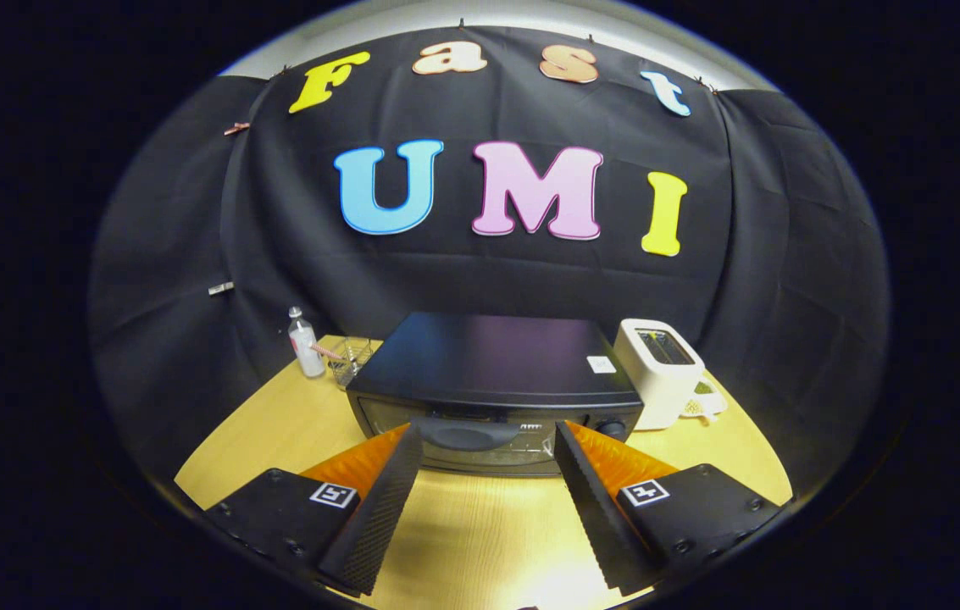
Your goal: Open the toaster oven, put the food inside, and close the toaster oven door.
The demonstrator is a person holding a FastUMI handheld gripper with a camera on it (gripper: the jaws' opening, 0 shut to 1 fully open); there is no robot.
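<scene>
Black, boxy metal toaster oven [492, 381] is standing at the middle of the pale wooden tabletop [276, 432], its glass door facing the camera and sitting upright and closed, with the broad dark handle [467, 436] centred on it. Door shut fits equally food still waiting elsewhere or food already inside; interior contents cannot be made out, and no food is identifiable on the table.

Gripper [488, 445] is hovering level and squarely in front of the door, fingers spread wide with nothing between them, tips flanking the handle just short of it.

White plastic slot toaster [657, 373] is sitting just beside the oven; a small clear bottle [304, 343] and a wire basket [350, 356] are resting near the opposite rear corner, likely parked clear of the door's swing.
</scene>
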